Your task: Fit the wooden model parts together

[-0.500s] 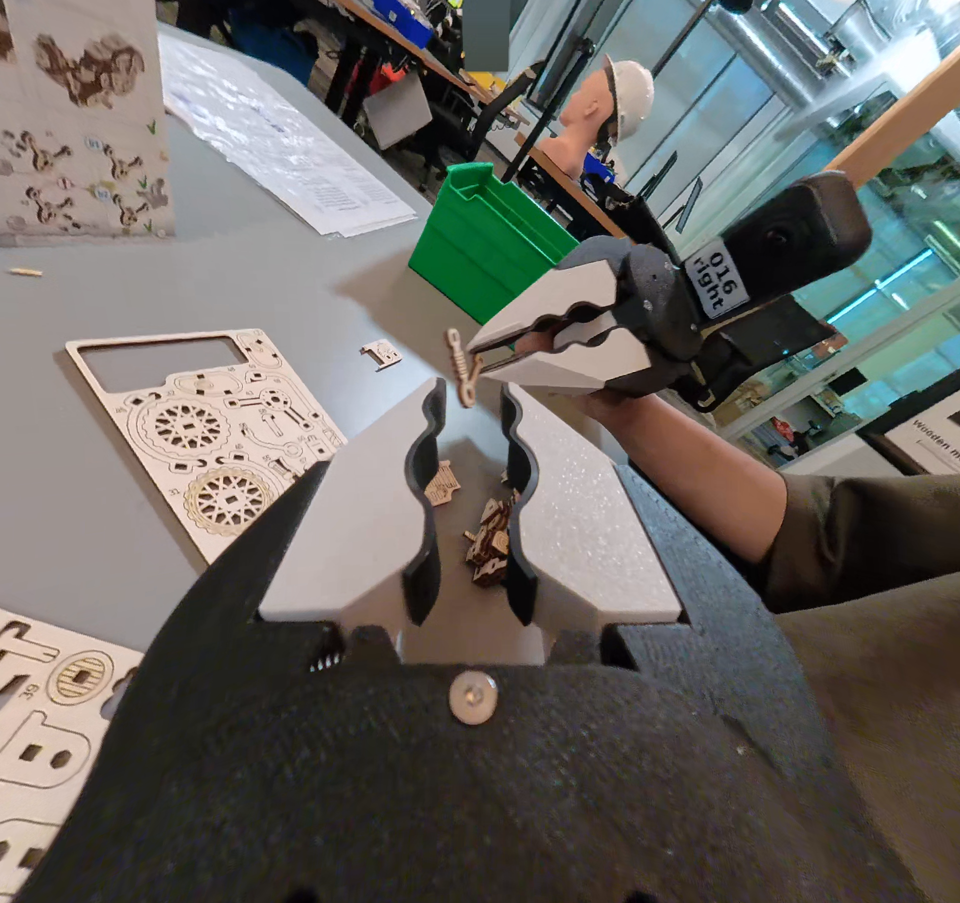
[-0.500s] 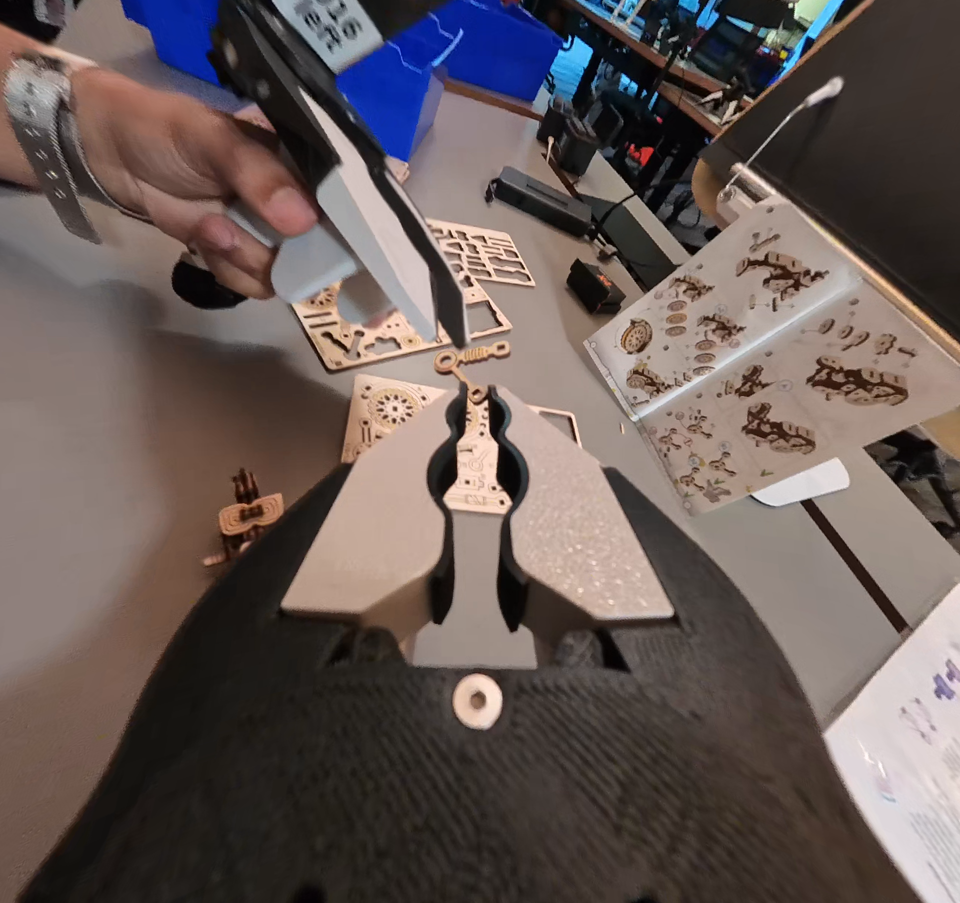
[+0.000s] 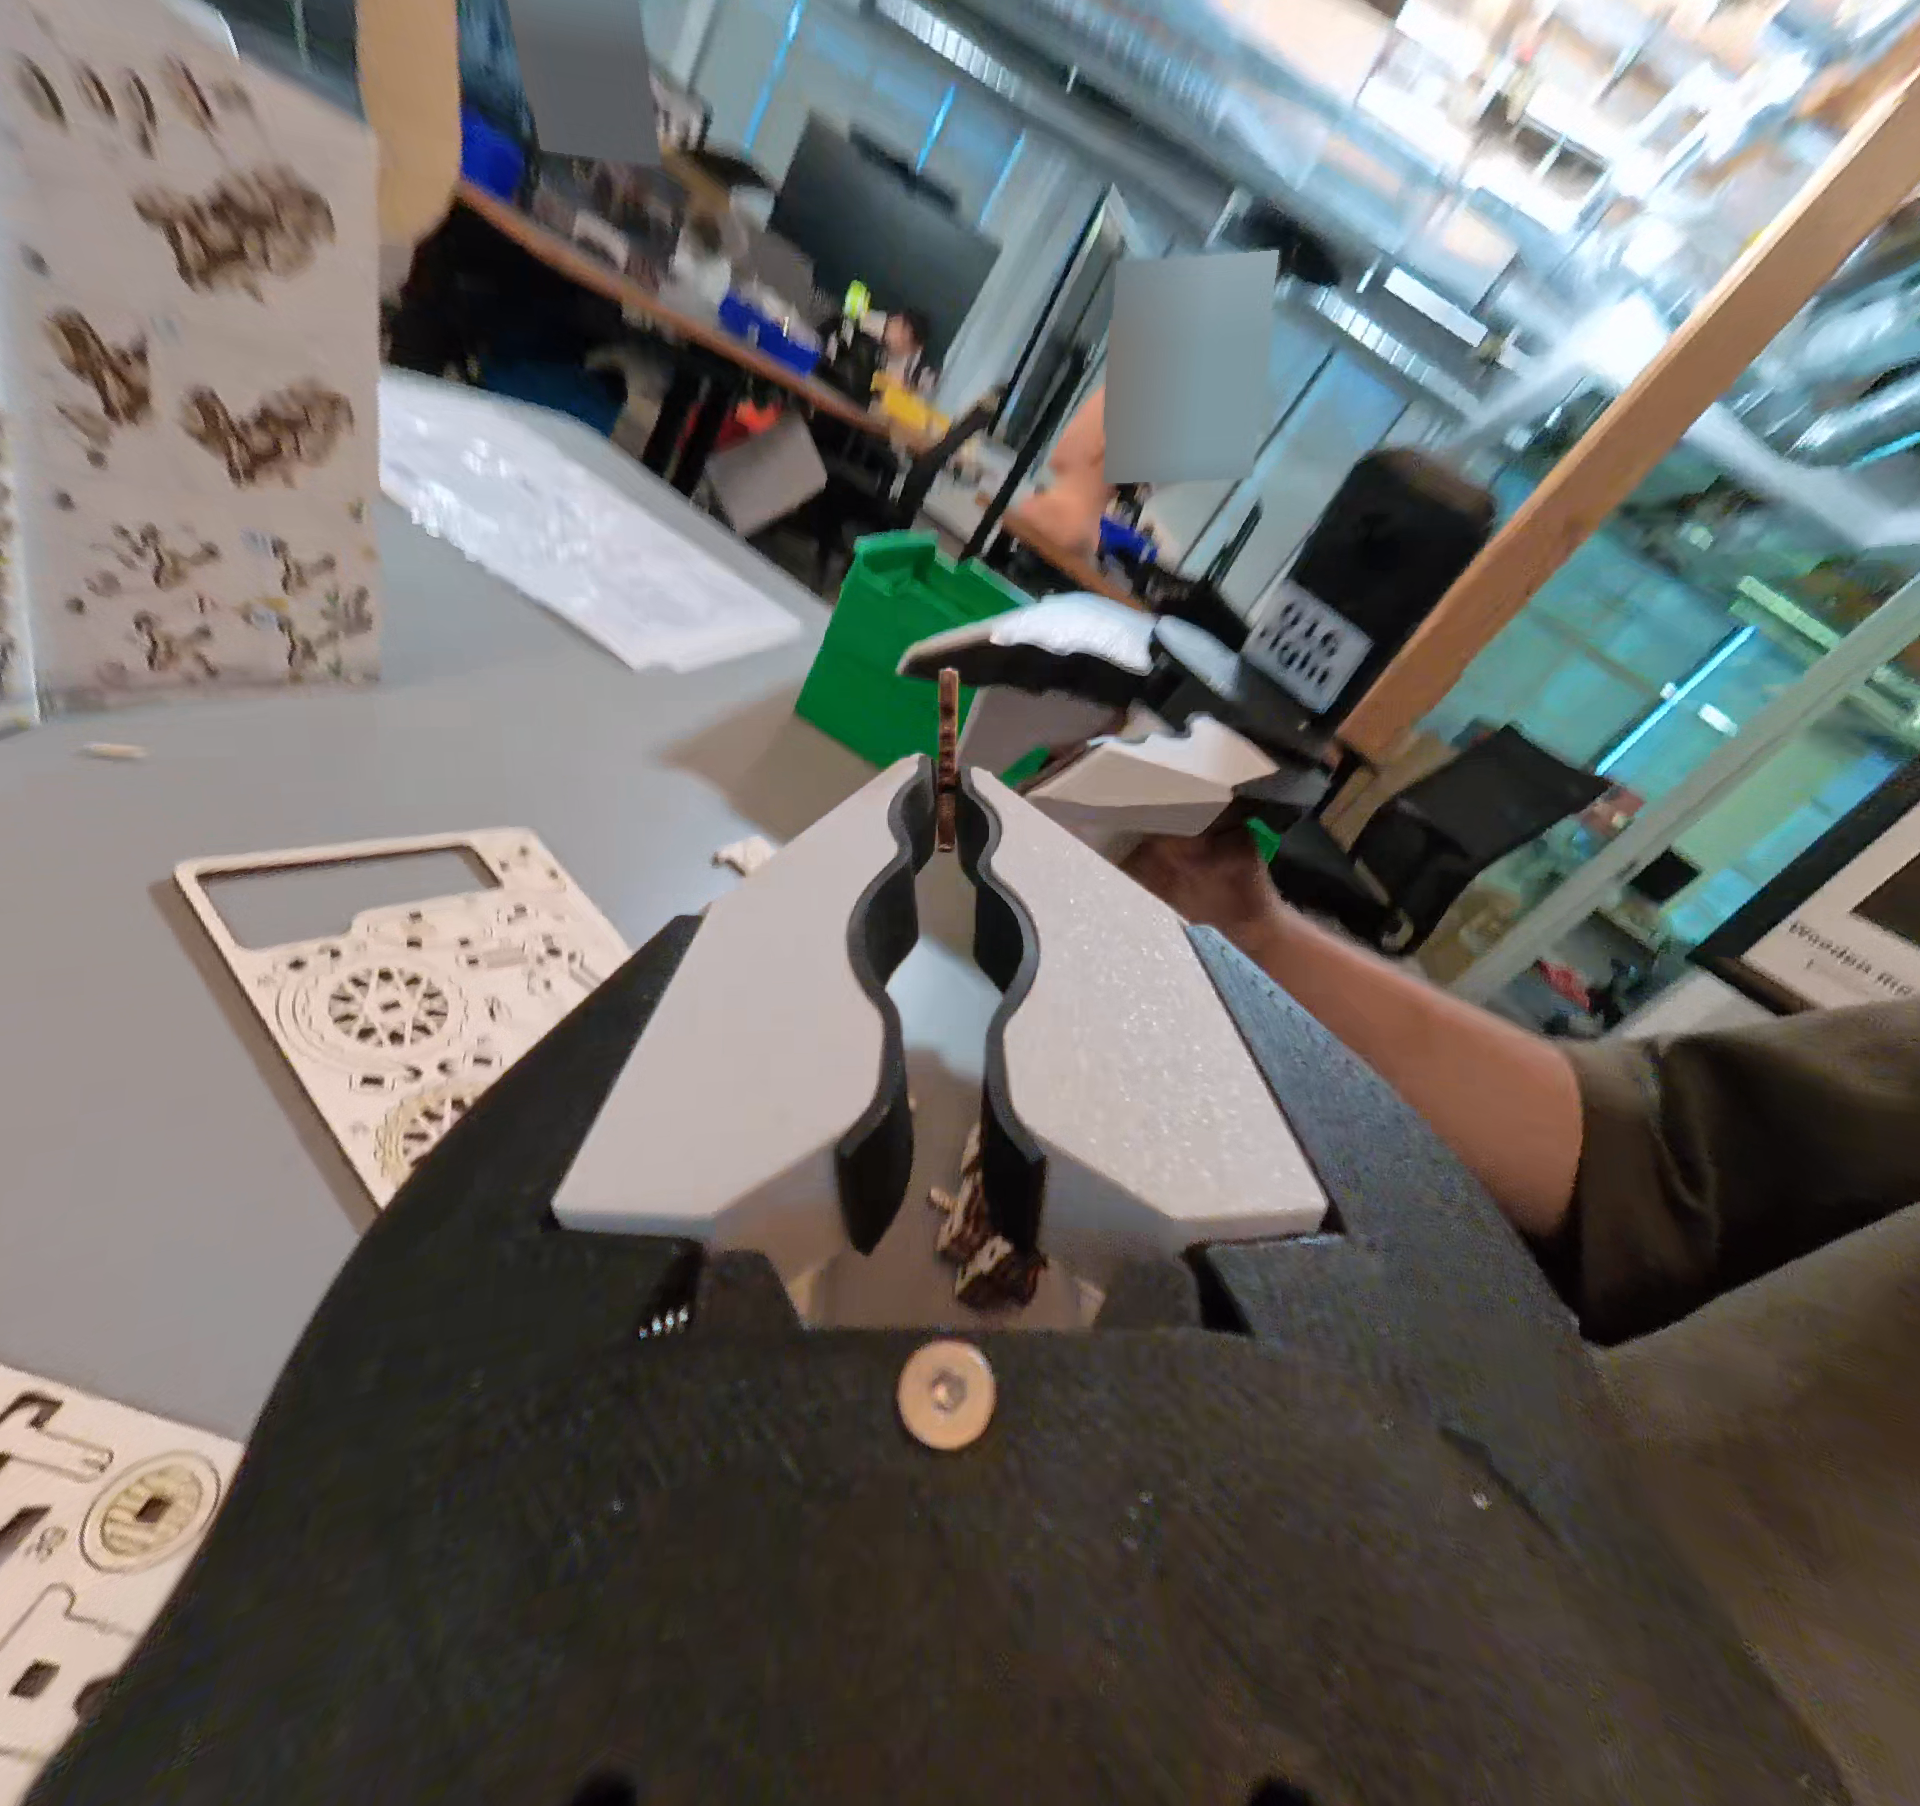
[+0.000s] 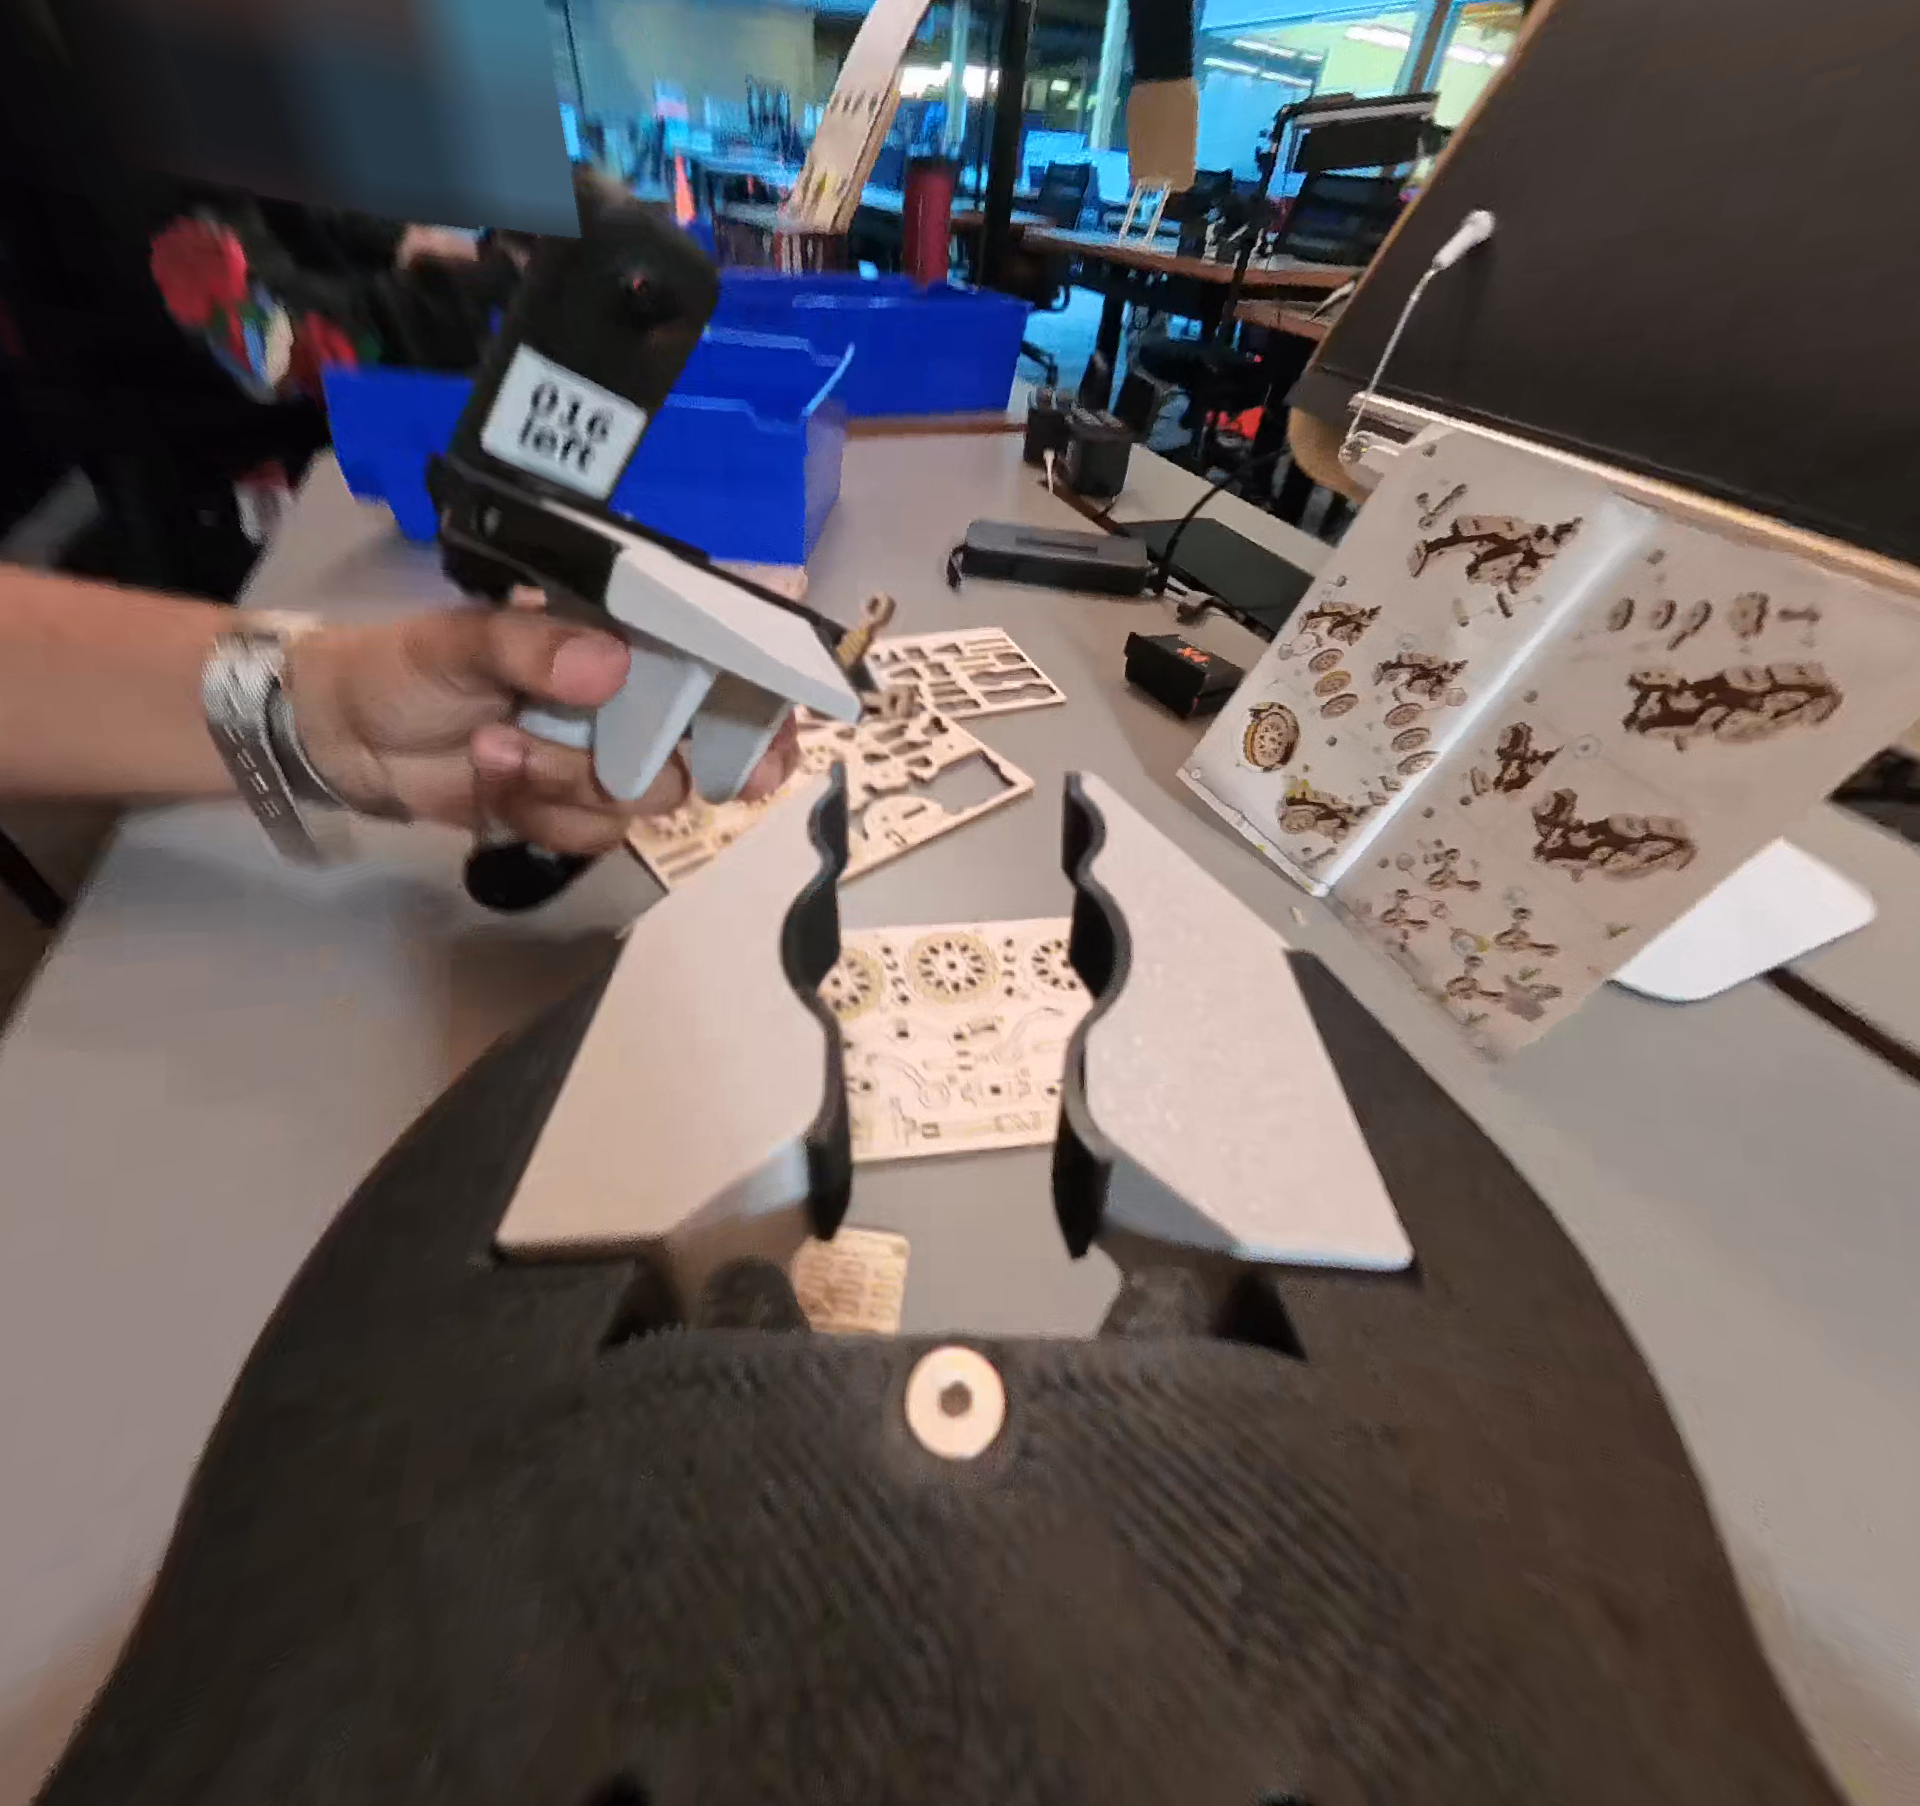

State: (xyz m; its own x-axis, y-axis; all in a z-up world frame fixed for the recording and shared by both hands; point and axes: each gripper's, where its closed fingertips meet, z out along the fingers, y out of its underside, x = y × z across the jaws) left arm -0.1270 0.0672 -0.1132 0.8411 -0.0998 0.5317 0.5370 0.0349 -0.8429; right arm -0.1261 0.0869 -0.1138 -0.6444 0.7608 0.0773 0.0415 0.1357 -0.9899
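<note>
While the left gripper (image 3: 945,788) pinches a thin wooden part (image 3: 948,738) at its fingertips above the table (image 3: 312,780), the right gripper (image 4: 948,826) hangs spread and empty beside it.

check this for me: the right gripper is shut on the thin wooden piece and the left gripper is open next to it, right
Reversed. The left gripper is shut on the thin wooden piece, as the left wrist view shows. In the right wrist view the right gripper is open and empty.
</note>
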